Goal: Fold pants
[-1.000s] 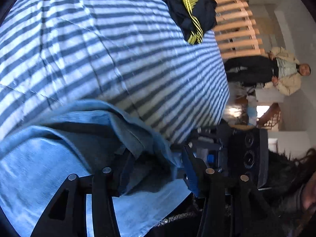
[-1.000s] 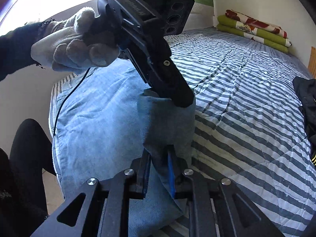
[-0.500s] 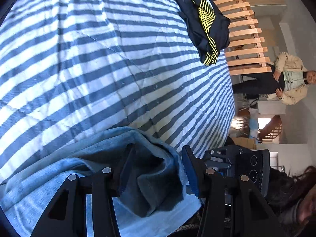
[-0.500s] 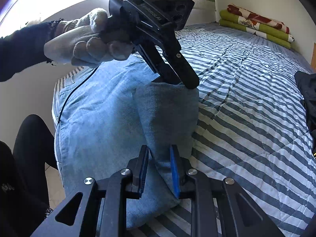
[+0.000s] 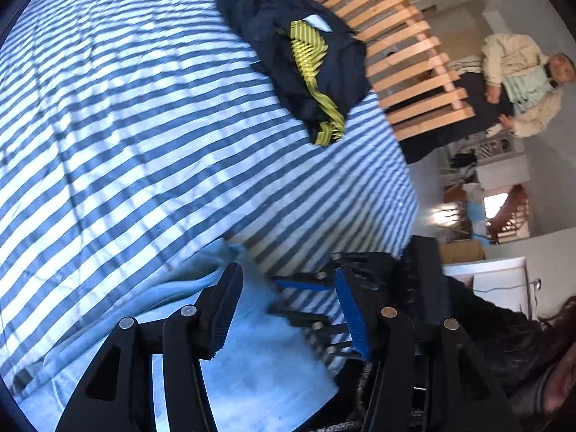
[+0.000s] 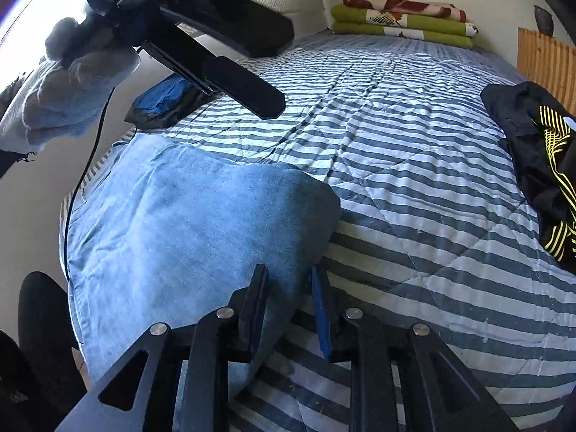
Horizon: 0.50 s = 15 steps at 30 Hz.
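Note:
Light-blue denim pants (image 6: 180, 234) lie folded on the striped bedspread (image 6: 414, 180), their folded edge rounded and slightly puffed. My right gripper (image 6: 288, 306) is open and low at that edge, with the denim running under its left finger and not pinched. A gloved hand (image 6: 72, 90) holds my left gripper (image 6: 252, 97) in the air above the far side of the pants. In the left wrist view that gripper (image 5: 284, 288) is open and empty over the pants (image 5: 252, 360), with the right gripper (image 5: 378, 280) blurred just beyond.
A black garment with yellow stripes (image 6: 540, 165) lies at the bed's right side, near wooden slats (image 5: 396, 36). Folded green and red blankets (image 6: 403, 18) sit at the far end. A blue and black bundle (image 6: 162, 100) lies at the left edge. A person in a beige jacket (image 5: 514, 82) sits beyond the bed.
Both grippers have let go of the raised fold of denim, which has dropped flat onto the pants. The left gripper has lifted up and away; the right one has opened wider.

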Available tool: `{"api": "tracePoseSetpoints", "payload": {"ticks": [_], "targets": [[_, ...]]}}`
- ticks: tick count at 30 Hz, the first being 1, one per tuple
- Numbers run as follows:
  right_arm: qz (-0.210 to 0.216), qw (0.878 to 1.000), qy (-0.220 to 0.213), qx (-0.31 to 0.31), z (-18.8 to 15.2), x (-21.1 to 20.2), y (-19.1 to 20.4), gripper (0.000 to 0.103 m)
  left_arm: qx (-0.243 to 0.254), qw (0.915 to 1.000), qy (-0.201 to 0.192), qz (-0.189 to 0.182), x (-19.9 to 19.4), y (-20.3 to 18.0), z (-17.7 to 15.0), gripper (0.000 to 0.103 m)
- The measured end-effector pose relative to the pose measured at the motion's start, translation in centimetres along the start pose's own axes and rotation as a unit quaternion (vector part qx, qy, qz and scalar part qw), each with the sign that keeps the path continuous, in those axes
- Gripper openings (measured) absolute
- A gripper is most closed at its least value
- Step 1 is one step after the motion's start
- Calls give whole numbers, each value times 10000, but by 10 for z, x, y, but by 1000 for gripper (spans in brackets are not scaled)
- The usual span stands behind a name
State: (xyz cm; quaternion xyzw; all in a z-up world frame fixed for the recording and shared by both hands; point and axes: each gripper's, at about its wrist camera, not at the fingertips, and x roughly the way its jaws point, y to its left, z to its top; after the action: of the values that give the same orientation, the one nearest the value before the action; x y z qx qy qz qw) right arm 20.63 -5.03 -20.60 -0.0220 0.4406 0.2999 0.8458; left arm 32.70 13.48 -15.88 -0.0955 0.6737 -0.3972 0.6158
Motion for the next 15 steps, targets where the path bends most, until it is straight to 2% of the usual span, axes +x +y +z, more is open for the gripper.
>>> {"api": "tracePoseSetpoints", "payload": {"ticks": [3,6,9,10,11,13,15], "targets": [[-119,9999,-37,94,0,-4,-4,27,-277,9994,57,200,3,20,-8,57],[-118,9993,-281,207,2,-17,-10,27,-211,9996,113,114,14,26,-19,57],[-93,9992,-301,243,7,-18,-12,27,-316,9995,56,-8,33,33,-12,57],[-52,9993,-253,256,9,-15,-12,27,-314,9993,135,151,40,31,-7,55],[-7,9995,-206,234,9,-13,-11,27,-192,9995,86,241,37,26,-5,55],[29,9997,-176,186,8,-12,-7,27,11,9998,-87,189,24,18,-3,56],[178,9994,-85,284,6,-8,-5,27,-73,9994,-111,315,15,23,3,57]]}}
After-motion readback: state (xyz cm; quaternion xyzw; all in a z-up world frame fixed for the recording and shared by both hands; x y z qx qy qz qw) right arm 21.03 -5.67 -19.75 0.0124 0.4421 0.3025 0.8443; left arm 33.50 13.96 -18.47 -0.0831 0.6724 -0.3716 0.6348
